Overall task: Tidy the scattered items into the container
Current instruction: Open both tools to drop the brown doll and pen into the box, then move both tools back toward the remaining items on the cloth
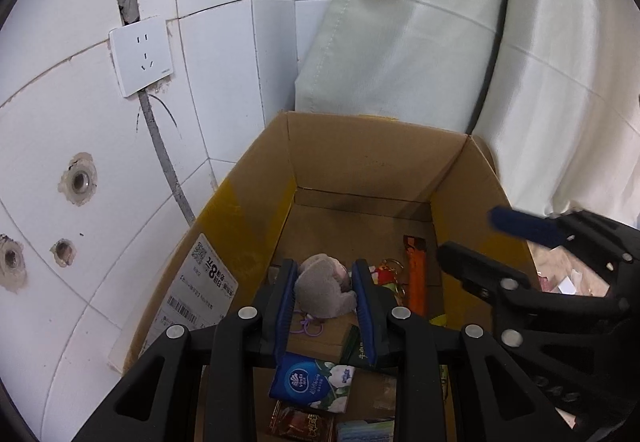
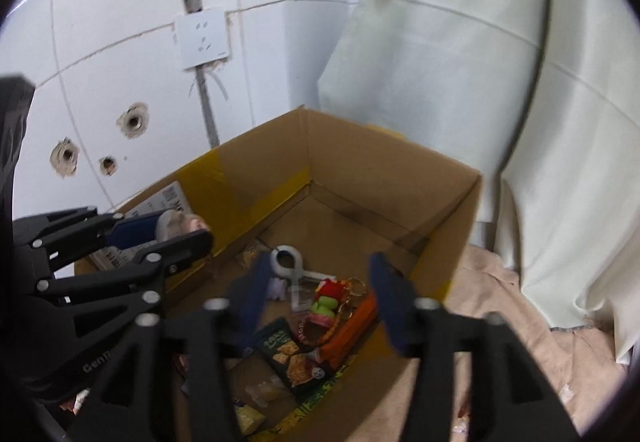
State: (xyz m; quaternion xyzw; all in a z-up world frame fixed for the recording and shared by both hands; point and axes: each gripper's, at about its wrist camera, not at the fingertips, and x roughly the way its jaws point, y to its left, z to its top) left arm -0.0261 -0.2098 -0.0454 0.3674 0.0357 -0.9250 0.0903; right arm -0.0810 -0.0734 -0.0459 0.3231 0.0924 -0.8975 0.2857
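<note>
I have the left gripper [image 1: 325, 292] pinching a small grey plush toy [image 1: 324, 288] over the open brown cardboard box [image 1: 372, 157], near its left wall. My right gripper [image 2: 320, 298] hangs spread and empty. Next, I judge: release the toy inside.

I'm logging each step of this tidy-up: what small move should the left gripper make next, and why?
Probably open the left gripper and let go. Its blue-padded fingers are shut on the small grey plush toy, which already hangs over the inside of the brown cardboard box, above the items lying on its floor. The right gripper is open and holds nothing, so it need not help.
</note>
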